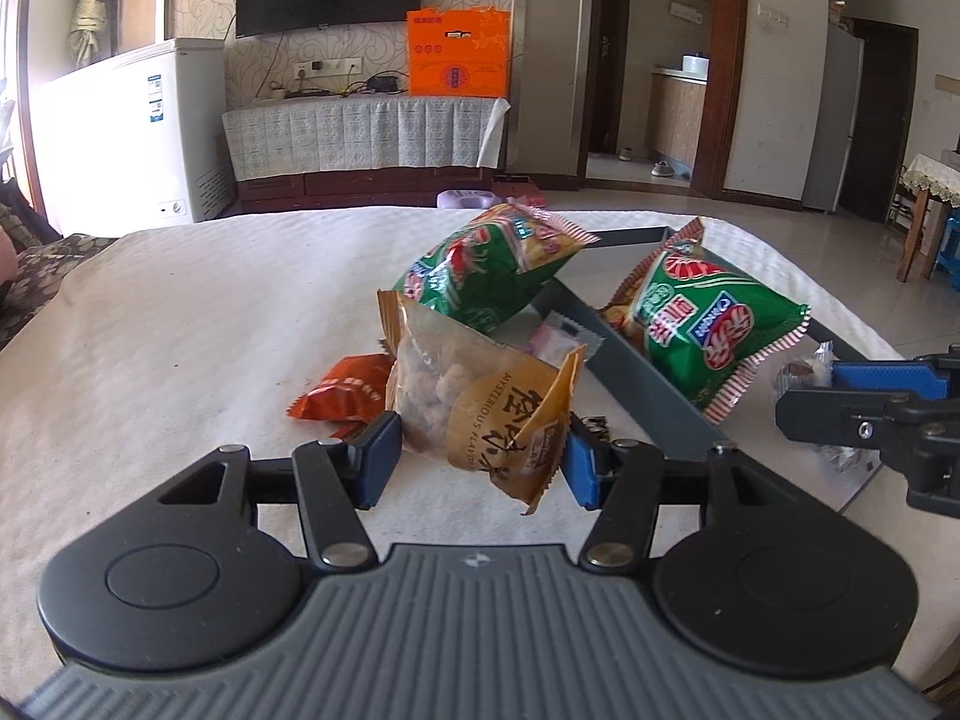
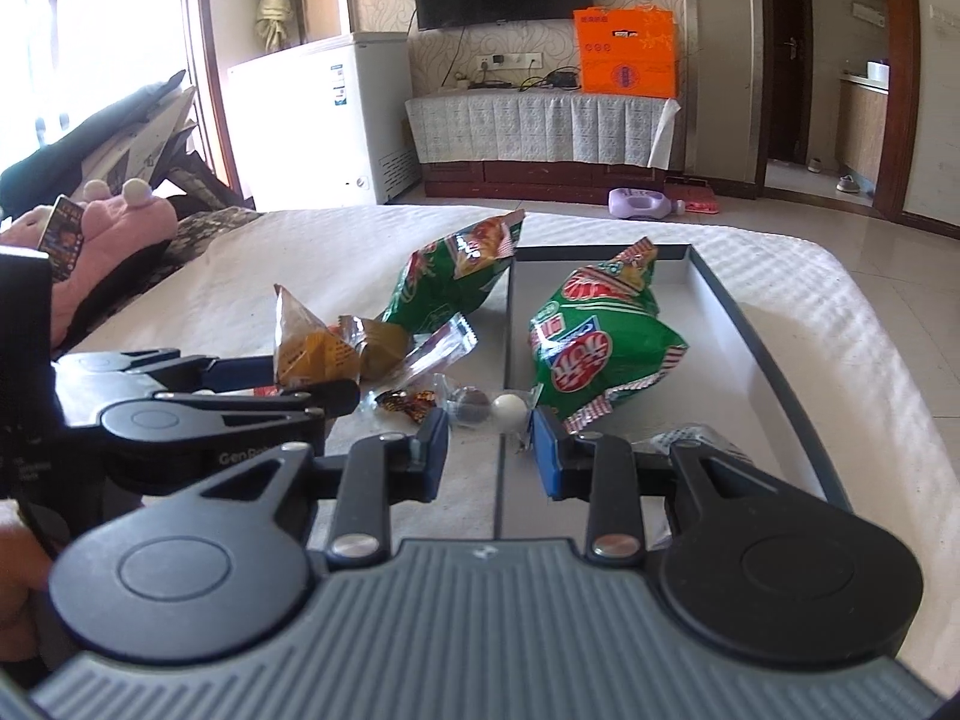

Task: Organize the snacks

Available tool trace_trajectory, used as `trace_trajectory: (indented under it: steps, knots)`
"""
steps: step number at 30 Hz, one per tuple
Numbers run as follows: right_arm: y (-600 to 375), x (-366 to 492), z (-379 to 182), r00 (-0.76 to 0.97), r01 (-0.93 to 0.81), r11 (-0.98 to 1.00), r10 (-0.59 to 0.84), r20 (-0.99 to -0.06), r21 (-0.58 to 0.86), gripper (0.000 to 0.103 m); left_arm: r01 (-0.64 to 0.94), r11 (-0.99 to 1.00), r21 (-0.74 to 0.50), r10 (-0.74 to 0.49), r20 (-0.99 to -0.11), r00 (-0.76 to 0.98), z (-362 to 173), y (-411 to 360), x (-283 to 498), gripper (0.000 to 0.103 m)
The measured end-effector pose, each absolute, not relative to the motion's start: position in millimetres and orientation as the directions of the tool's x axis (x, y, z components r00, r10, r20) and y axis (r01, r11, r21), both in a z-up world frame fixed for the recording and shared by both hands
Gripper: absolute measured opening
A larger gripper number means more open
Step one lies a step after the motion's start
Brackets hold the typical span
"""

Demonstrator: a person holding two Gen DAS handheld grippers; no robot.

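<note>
My left gripper (image 1: 477,459) is shut on a brown nut snack bag (image 1: 480,402) and holds it above the white tablecloth; the bag also shows in the right wrist view (image 2: 324,348). One green chip bag (image 1: 489,273) leans on the grey tray's rim (image 1: 648,384). A second green chip bag (image 2: 600,348) lies in the tray. My right gripper (image 2: 489,450) is open over the tray's left wall (image 2: 507,324), just short of a clear packet of round candies (image 2: 486,405).
An orange packet (image 1: 345,390) lies left of the brown bag. A small dark candy (image 2: 408,402) lies near the round candies. A wrapped item (image 2: 696,438) lies in the tray's near corner. A pink plush (image 2: 114,228) sits at the left.
</note>
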State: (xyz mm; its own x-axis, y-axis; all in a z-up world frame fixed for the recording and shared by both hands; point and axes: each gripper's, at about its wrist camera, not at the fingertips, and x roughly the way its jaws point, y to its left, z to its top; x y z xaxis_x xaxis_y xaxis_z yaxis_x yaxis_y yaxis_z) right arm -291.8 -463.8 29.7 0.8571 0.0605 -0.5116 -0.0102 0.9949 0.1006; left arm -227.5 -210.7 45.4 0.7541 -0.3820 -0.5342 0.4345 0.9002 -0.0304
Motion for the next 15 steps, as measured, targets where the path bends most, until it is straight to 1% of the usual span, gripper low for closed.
trace_trajectory:
  steps: [15]
  knots:
    - [-499.3,-306.5,28.8,0.865,0.070,0.989,0.004,-0.501,0.129,0.034,0.499,0.865,-0.057,-0.452,-0.522,0.723,50.2,-247.6,-238.3,0.062]
